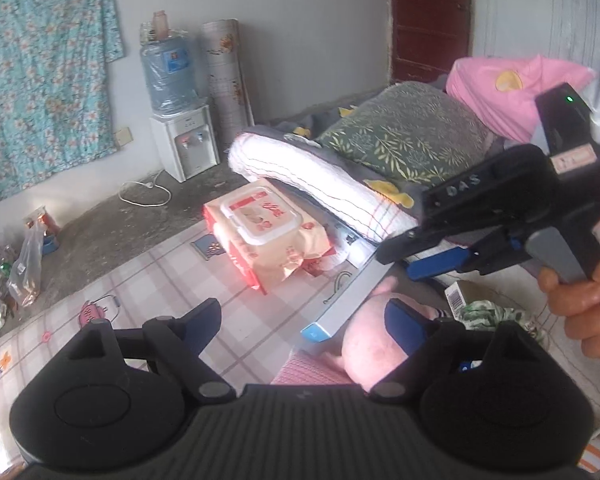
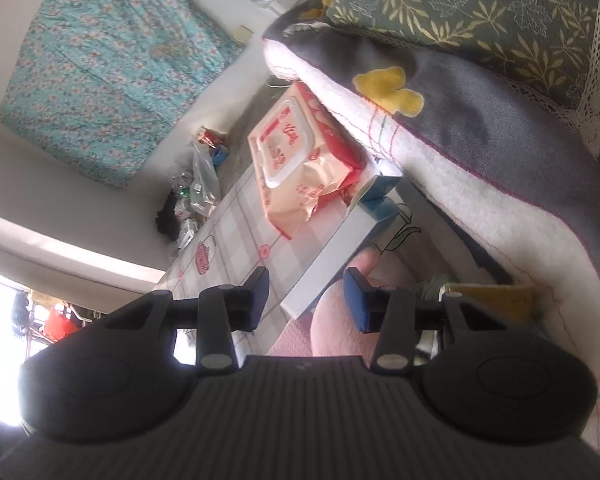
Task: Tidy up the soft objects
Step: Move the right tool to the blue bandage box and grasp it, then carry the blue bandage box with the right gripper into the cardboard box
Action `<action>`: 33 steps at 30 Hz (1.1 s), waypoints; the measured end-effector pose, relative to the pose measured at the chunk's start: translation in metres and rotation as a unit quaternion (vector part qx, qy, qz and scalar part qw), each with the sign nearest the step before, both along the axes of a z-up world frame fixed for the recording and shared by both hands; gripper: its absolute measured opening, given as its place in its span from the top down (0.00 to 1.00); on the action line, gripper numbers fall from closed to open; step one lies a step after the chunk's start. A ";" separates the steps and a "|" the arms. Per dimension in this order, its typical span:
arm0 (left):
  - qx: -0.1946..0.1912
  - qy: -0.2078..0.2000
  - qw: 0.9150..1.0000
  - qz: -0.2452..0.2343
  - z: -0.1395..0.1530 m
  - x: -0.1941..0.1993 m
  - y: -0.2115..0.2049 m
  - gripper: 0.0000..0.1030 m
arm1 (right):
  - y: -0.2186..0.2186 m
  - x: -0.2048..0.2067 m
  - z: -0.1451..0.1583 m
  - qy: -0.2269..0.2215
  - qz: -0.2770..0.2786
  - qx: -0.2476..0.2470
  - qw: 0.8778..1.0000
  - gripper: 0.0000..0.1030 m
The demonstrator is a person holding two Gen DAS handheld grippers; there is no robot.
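My left gripper (image 1: 302, 316) stands open and wide over a checked bed sheet (image 1: 172, 280), nothing pressed between its pads. A pale pink soft toy (image 1: 364, 354) lies just inside its right finger, beside a long white box (image 1: 340, 300). My right gripper (image 2: 306, 294) is partly open above the same pink soft toy (image 2: 336, 332) and white box (image 2: 332, 256), gripping nothing. In the left wrist view the right gripper (image 1: 400, 260) reaches in from the right, held by a hand (image 1: 580, 304). A folded white and grey quilt (image 1: 320, 176) carries a green leaf pillow (image 1: 404, 132).
A red and cream wipes pack (image 1: 260, 236) lies on the sheet by the quilt. A pink cushion (image 1: 512, 84) sits behind the pillow. A water dispenser (image 1: 184, 140), a rolled mat (image 1: 224, 72) and plastic bags (image 1: 24, 264) stand on the floor. A teal floral cloth (image 1: 40, 80) hangs on the wall.
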State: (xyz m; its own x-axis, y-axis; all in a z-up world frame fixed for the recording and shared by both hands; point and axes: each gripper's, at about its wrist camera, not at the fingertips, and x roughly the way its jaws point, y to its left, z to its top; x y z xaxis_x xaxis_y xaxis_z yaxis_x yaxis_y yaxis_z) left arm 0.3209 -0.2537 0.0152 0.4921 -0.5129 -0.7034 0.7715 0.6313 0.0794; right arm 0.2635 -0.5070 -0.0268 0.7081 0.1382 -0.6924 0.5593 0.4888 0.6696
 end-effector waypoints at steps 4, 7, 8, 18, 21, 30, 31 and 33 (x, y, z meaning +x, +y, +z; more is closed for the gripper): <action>0.013 0.018 1.000 -0.022 -0.021 0.014 -0.035 0.14 | -0.017 0.023 -0.023 0.016 -0.009 0.025 1.000 0.60; 0.017 0.039 0.999 -0.033 -0.032 0.027 -0.057 0.14 | -0.027 0.034 -0.035 0.016 -0.013 0.040 0.999 0.59; 0.021 0.044 0.998 -0.031 -0.035 0.031 -0.063 0.14 | -0.030 0.038 -0.038 0.015 -0.015 0.044 0.999 0.59; 0.052 0.106 0.993 -0.021 -0.072 0.078 -0.099 0.38 | -0.039 0.058 -0.058 -0.009 -0.011 0.071 0.997 0.57; 0.052 0.116 0.992 -0.014 -0.079 0.090 -0.099 0.41 | -0.040 0.065 -0.060 -0.010 -0.013 0.064 0.998 0.56; 0.044 0.125 0.991 -0.031 -0.080 0.094 -0.100 0.69 | -0.045 0.076 -0.062 -0.023 -0.018 0.052 0.998 0.56; 0.050 0.119 0.991 -0.030 -0.079 0.093 -0.100 0.78 | -0.045 0.077 -0.062 -0.024 -0.019 0.051 0.998 0.56; 0.041 0.121 0.991 -0.030 -0.075 0.092 -0.098 0.80 | -0.044 0.075 -0.061 -0.031 -0.023 0.051 0.998 0.56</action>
State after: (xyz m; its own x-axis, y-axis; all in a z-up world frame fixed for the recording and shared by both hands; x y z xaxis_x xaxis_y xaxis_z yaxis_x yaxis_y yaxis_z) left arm 0.4126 -0.3516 -0.0597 0.2738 -0.4724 -0.8378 0.8098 0.5832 -0.0642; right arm 0.3387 -0.5510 -0.0874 0.7568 0.1733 -0.6302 0.5345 0.3910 0.7493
